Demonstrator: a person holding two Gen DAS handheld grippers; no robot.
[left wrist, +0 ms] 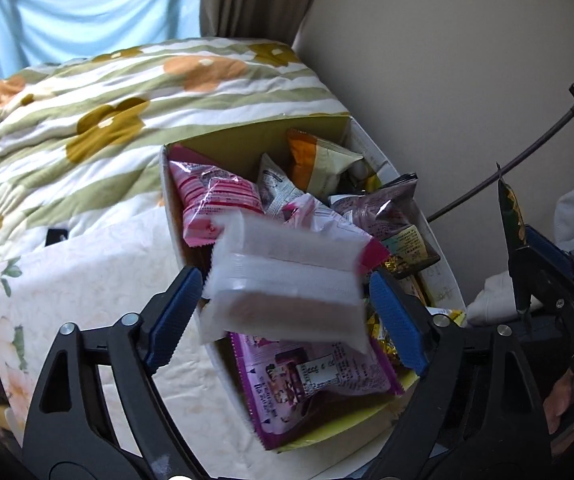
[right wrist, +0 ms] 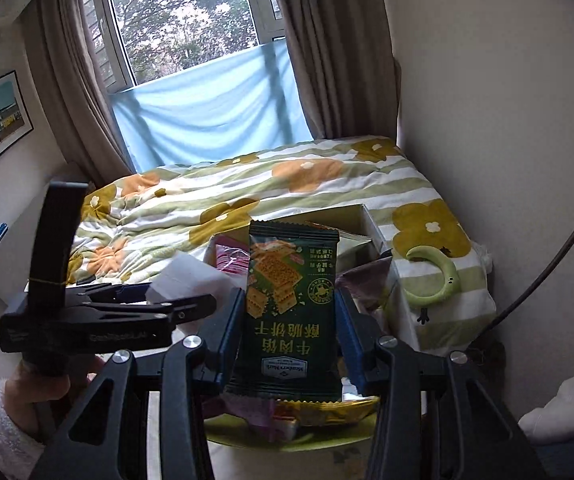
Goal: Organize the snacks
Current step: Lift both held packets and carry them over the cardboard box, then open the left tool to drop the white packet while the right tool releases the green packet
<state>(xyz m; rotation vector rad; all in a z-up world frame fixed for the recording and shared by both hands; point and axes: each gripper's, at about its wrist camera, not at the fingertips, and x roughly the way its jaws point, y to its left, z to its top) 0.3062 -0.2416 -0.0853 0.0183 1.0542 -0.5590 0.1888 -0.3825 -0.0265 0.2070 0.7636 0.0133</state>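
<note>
My left gripper (left wrist: 285, 300) is open over a white snack box (left wrist: 175, 208). A white translucent packet (left wrist: 287, 280) sits blurred between its jaws, with gaps to both blue pads, above the other snacks. The box holds several packets: pink (left wrist: 215, 200), orange (left wrist: 319, 160), purple (left wrist: 311, 384). My right gripper (right wrist: 287, 320) is shut on a dark green cracker packet (right wrist: 291, 304), held upright above the same box (right wrist: 371, 224). The right gripper and its packet edge (left wrist: 511, 216) also show at the right of the left wrist view. The left gripper (right wrist: 99, 312) shows at the left of the right wrist view.
The box stands at the foot of a bed with a flowered quilt (left wrist: 107, 120), close to a beige wall (left wrist: 447, 80). A green ring toy (right wrist: 435, 276) lies on the quilt right of the box. A window with curtains (right wrist: 191, 40) is behind the bed.
</note>
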